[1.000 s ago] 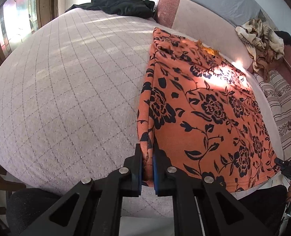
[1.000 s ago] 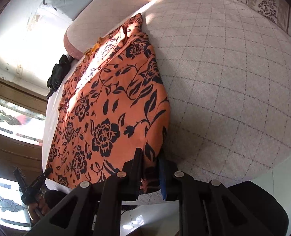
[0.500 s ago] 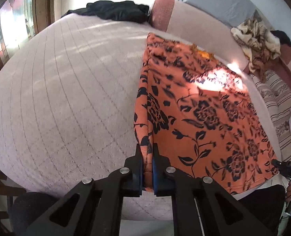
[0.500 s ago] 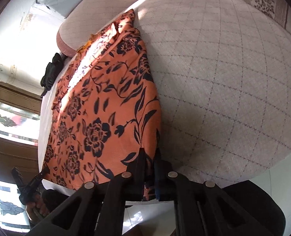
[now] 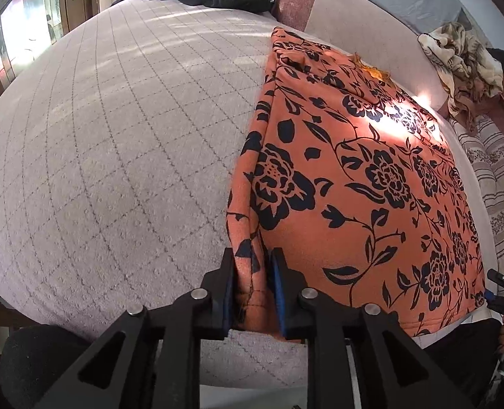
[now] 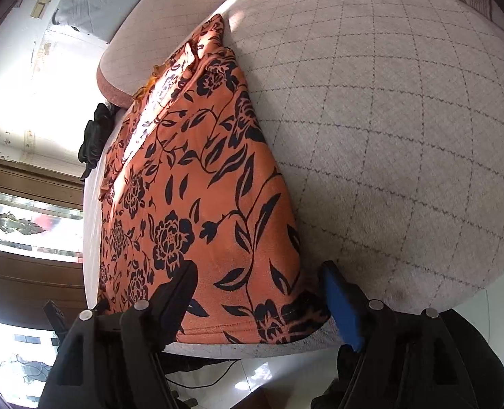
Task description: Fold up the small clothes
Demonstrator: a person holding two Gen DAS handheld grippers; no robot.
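The cloth [image 5: 354,184] — orange knit, black flowers, folded long — was laid flat on the quilted grey bed [image 5: 115,136]. Its near corners were straddled by both grippers, jaws just opened: left gripper [image 5: 253,289] narrowly, fabric between; right gripper [image 6: 258,293] wide, gripping nothing.

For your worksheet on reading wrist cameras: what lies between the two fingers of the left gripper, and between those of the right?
Left wrist view: the left gripper has a bunched edge of the orange floral cloth between its narrowly parted fingers. Right wrist view: the right gripper, just opened wide, straddles the cloth's flat corner.
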